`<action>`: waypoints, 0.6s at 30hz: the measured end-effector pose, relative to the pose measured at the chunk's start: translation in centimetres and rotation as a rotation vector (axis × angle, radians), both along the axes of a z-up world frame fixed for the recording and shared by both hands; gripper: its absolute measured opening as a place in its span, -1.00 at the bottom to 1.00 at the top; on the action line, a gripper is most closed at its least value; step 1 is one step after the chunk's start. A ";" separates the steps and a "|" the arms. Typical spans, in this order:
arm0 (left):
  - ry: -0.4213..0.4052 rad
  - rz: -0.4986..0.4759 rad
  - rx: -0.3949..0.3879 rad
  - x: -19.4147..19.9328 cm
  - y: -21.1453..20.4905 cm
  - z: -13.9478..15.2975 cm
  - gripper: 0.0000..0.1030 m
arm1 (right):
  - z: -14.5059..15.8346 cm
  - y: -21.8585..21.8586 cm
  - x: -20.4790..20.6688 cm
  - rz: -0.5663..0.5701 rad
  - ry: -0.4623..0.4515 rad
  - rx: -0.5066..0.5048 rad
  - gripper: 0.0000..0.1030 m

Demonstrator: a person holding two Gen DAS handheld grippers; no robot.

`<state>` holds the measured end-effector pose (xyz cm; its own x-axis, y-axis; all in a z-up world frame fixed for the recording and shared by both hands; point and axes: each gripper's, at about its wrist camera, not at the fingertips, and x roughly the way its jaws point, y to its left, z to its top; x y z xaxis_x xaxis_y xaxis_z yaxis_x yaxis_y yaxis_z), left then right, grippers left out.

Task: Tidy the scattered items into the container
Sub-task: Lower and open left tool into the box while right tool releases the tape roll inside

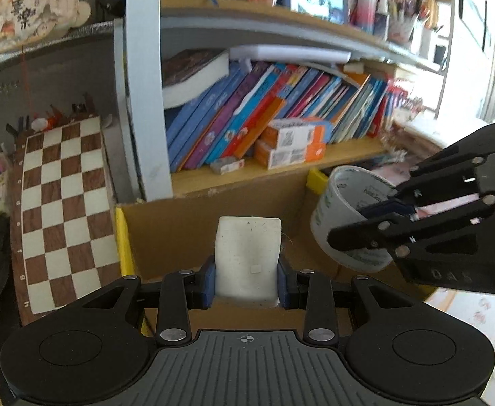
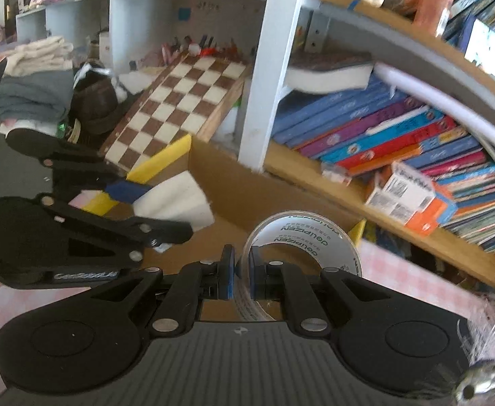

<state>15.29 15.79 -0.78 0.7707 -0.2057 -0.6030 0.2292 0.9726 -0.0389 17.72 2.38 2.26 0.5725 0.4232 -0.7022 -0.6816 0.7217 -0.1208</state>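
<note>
My left gripper (image 1: 247, 284) is shut on a white sponge block (image 1: 247, 257) and holds it over the open cardboard box (image 1: 179, 233) with yellow flap edges. My right gripper (image 2: 240, 275) is shut on the wall of a clear tape roll (image 2: 301, 240) with green print, held above the box's right side. In the left wrist view the right gripper (image 1: 376, 223) comes in from the right with the tape roll (image 1: 339, 209). In the right wrist view the left gripper (image 2: 135, 209) shows at left with the sponge (image 2: 176, 199).
A blue-grey bookshelf post (image 1: 142, 101) and a wooden shelf with leaning books (image 1: 264, 115) and orange boxes (image 1: 291, 142) stand behind the box. A chessboard (image 1: 61, 213) leans at the left. A pink checked cloth (image 2: 413, 280) covers the table at the right.
</note>
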 end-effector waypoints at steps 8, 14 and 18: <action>0.065 -0.013 0.039 1.2 -0.3 -1.8 -0.36 | -3.1 0.9 1.7 0.013 0.085 -0.031 -0.84; 0.115 -0.023 0.077 1.9 -0.4 -3.3 -0.36 | -5.2 0.8 2.7 0.012 0.160 -0.047 -0.84; 0.114 -0.026 0.076 1.9 -0.4 -3.4 -0.36 | -6.2 0.8 3.0 0.010 0.198 -0.053 -0.84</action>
<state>17.19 15.40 -4.19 0.6913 -0.1750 -0.7011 0.2527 0.9675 0.0076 20.70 3.19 -3.90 0.4174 0.3879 -0.8218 -0.7027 0.7111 -0.0212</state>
